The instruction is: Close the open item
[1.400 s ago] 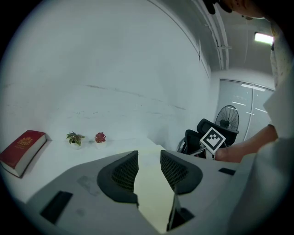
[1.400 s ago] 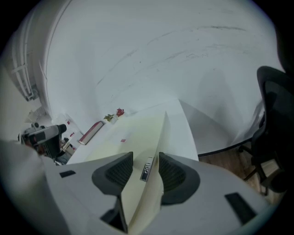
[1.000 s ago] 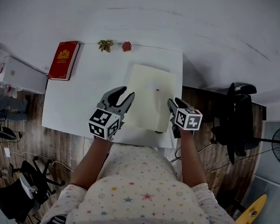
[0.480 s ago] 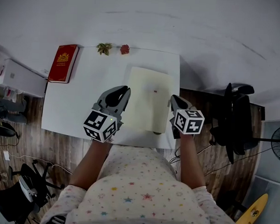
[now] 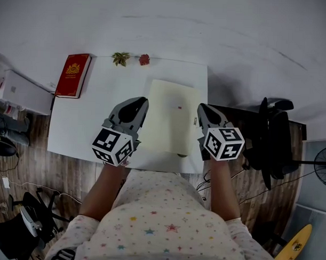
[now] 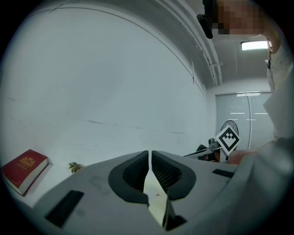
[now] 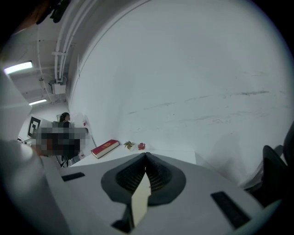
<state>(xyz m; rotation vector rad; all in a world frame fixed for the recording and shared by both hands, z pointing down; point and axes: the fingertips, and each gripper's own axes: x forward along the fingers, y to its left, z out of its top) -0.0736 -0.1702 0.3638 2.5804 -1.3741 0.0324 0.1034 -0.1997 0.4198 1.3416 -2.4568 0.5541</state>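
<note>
Head view is showing the pale yellow thin paper folder (image 5: 173,108) sitting right between the two grippers, with its long axis running away from the person toward the wall. The left hand-held gripper (image 5: 136,107) is pinching the folder's left long edge. Its jaws have just been closing, and the left gripper view is showing the pale sheet squeezed between them. The right hand-held gripper (image 5: 202,111) is clamping the opposite long edge, sheet between its pads too. Neither hand is looking nearer, since both are already gripping it.

I'm guessing the close is coming down to swinging one long edge across to the other. Room-wise, the white table (image 5: 88,124) is offering plenty of bare surface left of the left hand-held gripper, with the red hardcover book (image 5: 74,73) lying well apart beyond it. The right one is working just at the table's right edge, with the black office chair (image 5: 274,141) standing out past it, so folding leftward is looking safer to me.
</note>
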